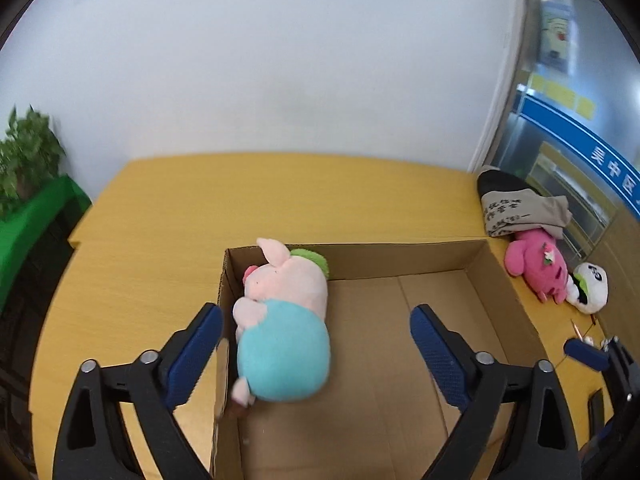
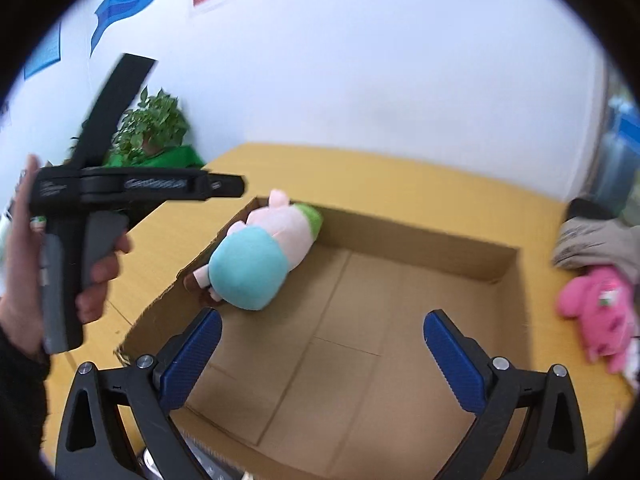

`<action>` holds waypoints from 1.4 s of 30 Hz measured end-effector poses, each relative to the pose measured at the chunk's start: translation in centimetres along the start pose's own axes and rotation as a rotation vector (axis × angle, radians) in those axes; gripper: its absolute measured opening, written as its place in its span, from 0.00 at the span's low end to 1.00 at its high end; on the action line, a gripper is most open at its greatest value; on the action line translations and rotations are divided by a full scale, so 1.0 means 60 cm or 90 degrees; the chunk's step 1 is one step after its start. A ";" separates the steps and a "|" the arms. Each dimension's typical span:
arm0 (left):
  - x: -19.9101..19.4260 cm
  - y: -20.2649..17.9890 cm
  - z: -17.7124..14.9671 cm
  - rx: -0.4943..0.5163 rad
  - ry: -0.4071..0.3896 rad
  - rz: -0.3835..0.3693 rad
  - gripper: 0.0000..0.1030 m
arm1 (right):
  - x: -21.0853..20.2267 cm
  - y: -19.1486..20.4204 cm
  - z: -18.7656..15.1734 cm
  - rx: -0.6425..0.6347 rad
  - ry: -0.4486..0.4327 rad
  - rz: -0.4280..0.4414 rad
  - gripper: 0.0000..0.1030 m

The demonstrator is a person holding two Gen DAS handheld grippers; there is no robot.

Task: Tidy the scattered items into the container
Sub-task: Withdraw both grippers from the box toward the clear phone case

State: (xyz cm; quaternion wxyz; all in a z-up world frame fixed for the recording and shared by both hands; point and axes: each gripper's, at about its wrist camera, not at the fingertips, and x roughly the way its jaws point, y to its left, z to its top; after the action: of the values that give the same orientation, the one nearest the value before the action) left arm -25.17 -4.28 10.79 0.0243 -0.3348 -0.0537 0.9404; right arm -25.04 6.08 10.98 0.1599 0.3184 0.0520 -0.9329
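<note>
An open cardboard box [image 1: 400,250] stands on a yellow table [image 1: 160,240]. A pink pig plush in a teal shirt [image 1: 284,308] lies inside it against the left wall, and the same pig plush [image 2: 256,264] shows in the right wrist view. My left gripper [image 1: 314,312] hangs open above the box, its jaws wide, with nothing pressed between the pads. My right gripper [image 2: 323,318] is open too, over the box's bare floor [image 2: 360,340]. On the table right of the box lie a pink plush [image 1: 536,268] and a white plush [image 1: 592,288].
A folded grey and black cloth [image 1: 516,212] lies behind the pink plush. A potted plant [image 1: 28,152] on a green stand sits left of the table. A hand holding the left gripper's handle [image 2: 80,220] fills the left side of the right wrist view. A white wall runs behind the table.
</note>
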 end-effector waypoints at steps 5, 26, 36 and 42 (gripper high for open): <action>-0.110 -0.044 -0.091 0.008 -0.073 -0.007 1.00 | -0.106 -0.027 -0.070 0.013 -0.068 -0.078 0.98; -0.206 -0.099 -0.268 -0.027 -0.099 0.042 1.00 | -0.197 -0.032 -0.175 0.020 -0.089 -0.096 0.98; -0.204 -0.090 -0.277 -0.031 -0.086 0.042 1.00 | -0.169 -0.033 -0.196 0.044 -0.030 -0.093 0.98; -0.193 -0.095 -0.282 -0.022 -0.066 0.034 1.00 | -0.164 -0.039 -0.205 0.052 -0.014 -0.089 0.98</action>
State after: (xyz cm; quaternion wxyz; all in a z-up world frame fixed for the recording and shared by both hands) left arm -5.45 1.87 5.65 -0.0099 -0.2872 -0.0623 0.9558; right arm -11.39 13.31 7.24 0.0816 0.3101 0.0343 -0.9466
